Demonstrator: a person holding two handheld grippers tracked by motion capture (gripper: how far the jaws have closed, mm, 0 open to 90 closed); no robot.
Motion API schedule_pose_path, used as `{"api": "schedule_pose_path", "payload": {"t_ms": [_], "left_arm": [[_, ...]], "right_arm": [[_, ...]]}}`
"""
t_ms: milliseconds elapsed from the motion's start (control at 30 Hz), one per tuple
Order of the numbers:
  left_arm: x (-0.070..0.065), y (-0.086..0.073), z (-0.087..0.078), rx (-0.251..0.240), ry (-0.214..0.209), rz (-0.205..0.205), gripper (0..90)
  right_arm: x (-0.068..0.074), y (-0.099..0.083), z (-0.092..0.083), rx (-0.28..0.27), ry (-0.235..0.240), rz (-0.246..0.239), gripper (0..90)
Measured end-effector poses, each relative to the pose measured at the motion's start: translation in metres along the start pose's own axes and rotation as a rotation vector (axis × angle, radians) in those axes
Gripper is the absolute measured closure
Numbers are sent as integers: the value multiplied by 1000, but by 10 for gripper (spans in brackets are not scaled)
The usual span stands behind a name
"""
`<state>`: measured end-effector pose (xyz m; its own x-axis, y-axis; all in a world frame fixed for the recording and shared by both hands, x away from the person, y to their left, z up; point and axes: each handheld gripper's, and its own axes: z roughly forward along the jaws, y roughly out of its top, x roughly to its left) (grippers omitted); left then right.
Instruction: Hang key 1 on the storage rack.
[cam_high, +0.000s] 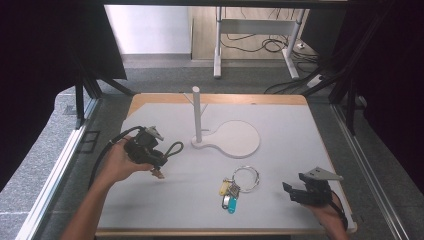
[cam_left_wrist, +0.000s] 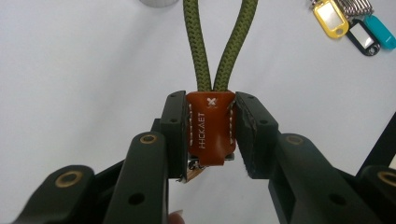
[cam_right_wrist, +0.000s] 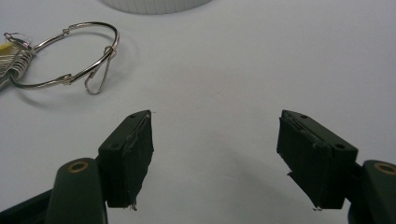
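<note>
Seemingly "HHCKAET" on leather tab (cam_left_wrist: 211, 128)

A lab or test room: black curtains (cam_high: 45, 50) flank the white surface (cam_high: 280, 165), with loose cables (cam_high: 260, 45) under a desk (cam_high: 255, 30) behind.

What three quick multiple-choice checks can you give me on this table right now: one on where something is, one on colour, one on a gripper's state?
1. Where does the key ring lie?
A. In front of the white stand, towards the person
B. Hooked on the stand's post
C. Behind the stand

2. What colour is the cord loop on the leather tab?
A. Red
B. Olive green
C. White

3. What is the right gripper doing?
A. Clamping the key ring
B. Clamping the stand
C. Open, holding nothing

Answers: 1 A, it rests on the table between the white stand and the near edge. 2 B, the braid reads olive green. 3 C, its jaws stand wide apart over bare table.
</note>
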<state>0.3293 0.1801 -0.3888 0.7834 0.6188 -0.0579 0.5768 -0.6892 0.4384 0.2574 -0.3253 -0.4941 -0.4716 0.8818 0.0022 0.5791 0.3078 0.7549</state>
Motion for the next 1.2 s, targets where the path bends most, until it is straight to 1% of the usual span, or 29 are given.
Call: {"api": "schedule_pose_path", "payload": {"t_ms": [67, 100, 200, 433, 600, 633, 767, 1067, 1200], "left_arm": [[0, 1, -1, -1, 1, -1, 668], [1, 2, -4, -14, -2, -2, 668], [1, 3, -6, -22, -2, -2, 668], [2, 8, -11, -27, 5, 4, 668], [4, 12, -15, -18, 14, 9, 667], [5, 13, -17, -23, 15, 3, 667], [9, 16, -22, -30, 20, -2, 667], [11, 21, -30, -43, 19, 3, 667], [14, 24, -34, -54, 18, -3, 667]], "right_arm": [[0, 0, 0, 0, 0, 2, 271], [0, 0, -1, 0, 1, 5, 272], [-1, 0, -1, -3, 0, 1, 272], [0, 0, -1, -1, 4, 3, 272], [-1, -1, 0, 1, 0, 3, 272], [-1, -1, 0, 1, 0, 3, 271], [-1, -1, 0, 1, 3, 4, 272], [-1, -1, 1, 4, 4, 3, 272], [-1, -1, 1, 5, 3, 6, 272]]}}
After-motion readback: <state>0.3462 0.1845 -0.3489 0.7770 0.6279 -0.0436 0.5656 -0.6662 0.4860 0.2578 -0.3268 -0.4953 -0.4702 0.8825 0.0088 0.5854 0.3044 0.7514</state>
